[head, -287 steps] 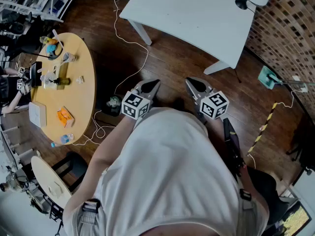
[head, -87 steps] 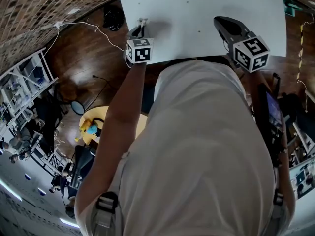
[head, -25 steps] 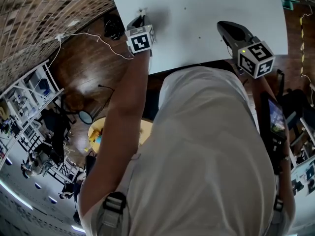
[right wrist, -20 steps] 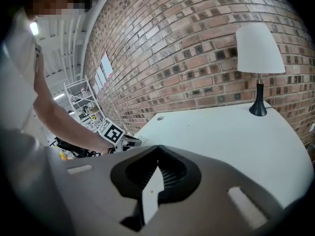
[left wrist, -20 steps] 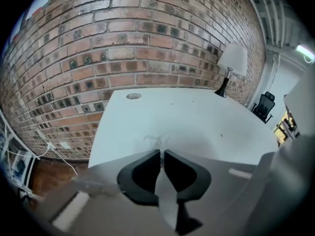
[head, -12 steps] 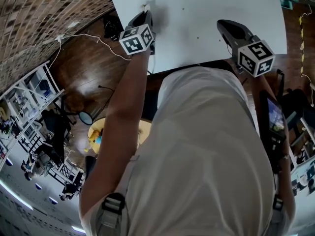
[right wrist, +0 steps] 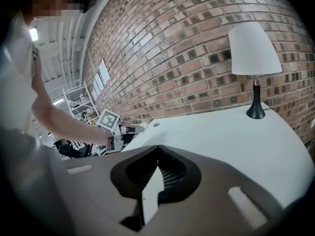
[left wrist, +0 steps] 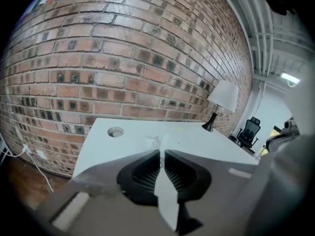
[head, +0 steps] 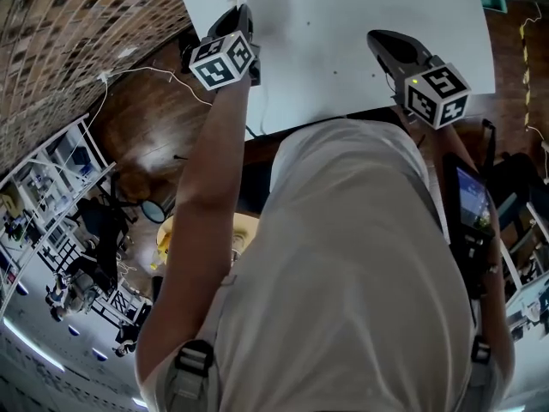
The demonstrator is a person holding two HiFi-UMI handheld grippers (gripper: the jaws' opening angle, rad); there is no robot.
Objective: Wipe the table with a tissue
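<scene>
Left gripper [left wrist: 161,152] pinches a small white tissue [left wrist: 157,142] between its nearly closed tips at the left edge of the white table [left wrist: 211,140], beside the brick wall [left wrist: 123,58], while the right gripper [right wrist: 158,148], jaws pressed together and empty, hangs over the table's right side

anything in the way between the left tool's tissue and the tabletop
Nothing visible. The left tool grips the tissue and bare table lies straight ahead; only a round hole and a far lamp stand aside.
</scene>
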